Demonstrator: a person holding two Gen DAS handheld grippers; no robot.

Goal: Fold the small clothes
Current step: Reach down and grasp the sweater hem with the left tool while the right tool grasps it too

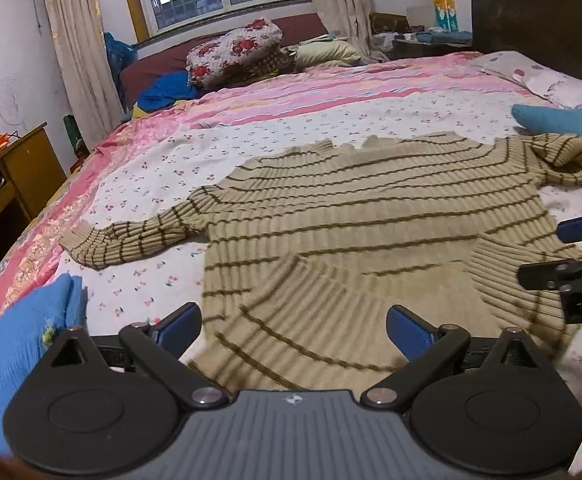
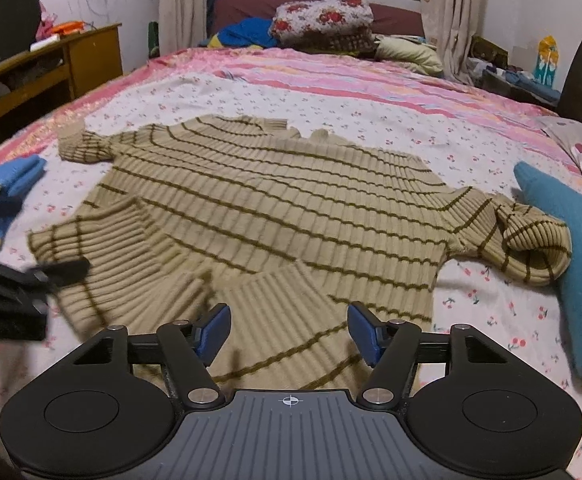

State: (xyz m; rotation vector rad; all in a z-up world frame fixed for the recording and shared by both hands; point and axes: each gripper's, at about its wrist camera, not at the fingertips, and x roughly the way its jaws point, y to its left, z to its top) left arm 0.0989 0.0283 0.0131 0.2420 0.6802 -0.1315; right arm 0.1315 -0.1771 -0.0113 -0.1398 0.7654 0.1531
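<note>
step: folding striped sweater (image 1: 331, 216), hem part turned up | where: flat mid-bed (image 1: 291, 120), sleeves at 9 and 2 o'clock | left tongs (image 1: 294, 326) wide, empty | right tongs (image 2: 289, 330) parted, empty | next: likely grip a sleeve, fold inward

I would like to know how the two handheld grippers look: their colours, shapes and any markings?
Both look the same. The left gripper and right gripper each have a grey ribbed body between two round black discs, black link arms with silver pivot pins, and blue textured finger pads. A small white mark sits on the body's front edge; on the right one it is a crosshair.
</note>
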